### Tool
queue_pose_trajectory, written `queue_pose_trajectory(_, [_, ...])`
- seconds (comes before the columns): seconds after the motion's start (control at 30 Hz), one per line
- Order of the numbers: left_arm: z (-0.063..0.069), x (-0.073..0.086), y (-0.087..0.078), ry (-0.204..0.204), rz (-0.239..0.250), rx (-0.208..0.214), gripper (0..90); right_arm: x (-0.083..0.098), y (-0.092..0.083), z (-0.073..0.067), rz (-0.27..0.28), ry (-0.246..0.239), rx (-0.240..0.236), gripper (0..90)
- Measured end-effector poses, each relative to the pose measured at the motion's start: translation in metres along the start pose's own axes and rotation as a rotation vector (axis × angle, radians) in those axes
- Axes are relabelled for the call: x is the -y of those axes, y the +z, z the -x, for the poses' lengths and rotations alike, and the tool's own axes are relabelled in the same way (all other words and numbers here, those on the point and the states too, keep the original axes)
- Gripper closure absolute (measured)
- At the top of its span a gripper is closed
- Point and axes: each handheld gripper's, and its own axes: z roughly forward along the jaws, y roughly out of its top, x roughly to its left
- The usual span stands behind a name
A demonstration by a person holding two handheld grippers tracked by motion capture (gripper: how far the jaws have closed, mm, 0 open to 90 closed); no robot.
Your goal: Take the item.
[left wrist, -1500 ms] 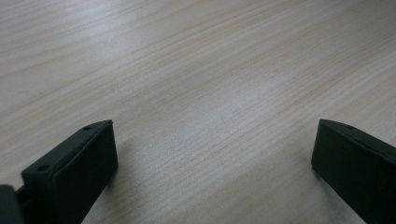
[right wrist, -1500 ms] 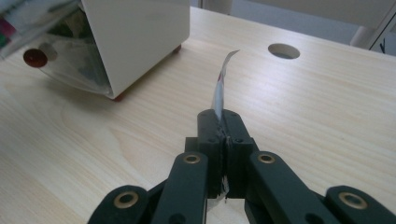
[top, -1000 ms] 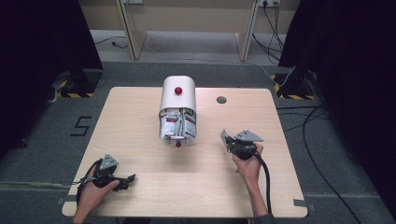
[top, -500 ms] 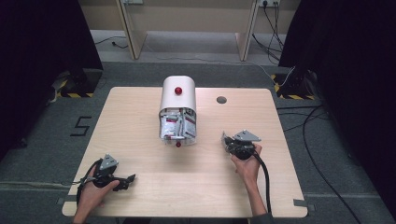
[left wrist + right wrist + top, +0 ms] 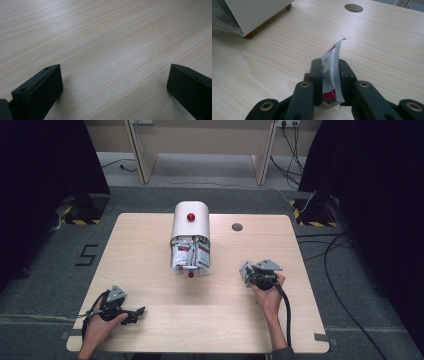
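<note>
One sachet (image 5: 331,72) stands between the jaws of the right gripper (image 5: 329,67), upright with its top corner curling free, low over the surface (image 5: 387,45) to the right of the white dispenser (image 5: 190,236). The jaws have just been opening, and in the right gripper view the right jaw now seems to stand just off the film while the left jaw lies against it, so the hold looks loose rather than firm. The likely trouble is that the thin, slippery packet tips or slides out sideways and lands askew, or clings to one pad and drags along if the hand (image 5: 267,296) pulls away early. The dispenser's open front still holds more sachets (image 5: 189,256), near enough that a careless sweep could disturb them. Well apart, the left gripper (image 5: 113,82) rests on the surface with jaws wide and nothing between them.
</note>
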Motion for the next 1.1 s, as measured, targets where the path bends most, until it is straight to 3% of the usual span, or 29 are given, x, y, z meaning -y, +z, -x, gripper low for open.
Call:
queue_pose_trajectory(0.47, [0.0, 0.0, 0.0, 0.0, 0.0, 0.0, 0.0, 0.0015, 0.0025, 0.0013, -0.039, -0.037, 0.073, 68.3])
queue_pose_trajectory(1.1, [0.0, 0.0, 0.0, 0.0, 0.0, 0.0, 0.0, 0.0043, 0.0076, 0.0037, -0.089, -0.029, 0.136, 49.6])
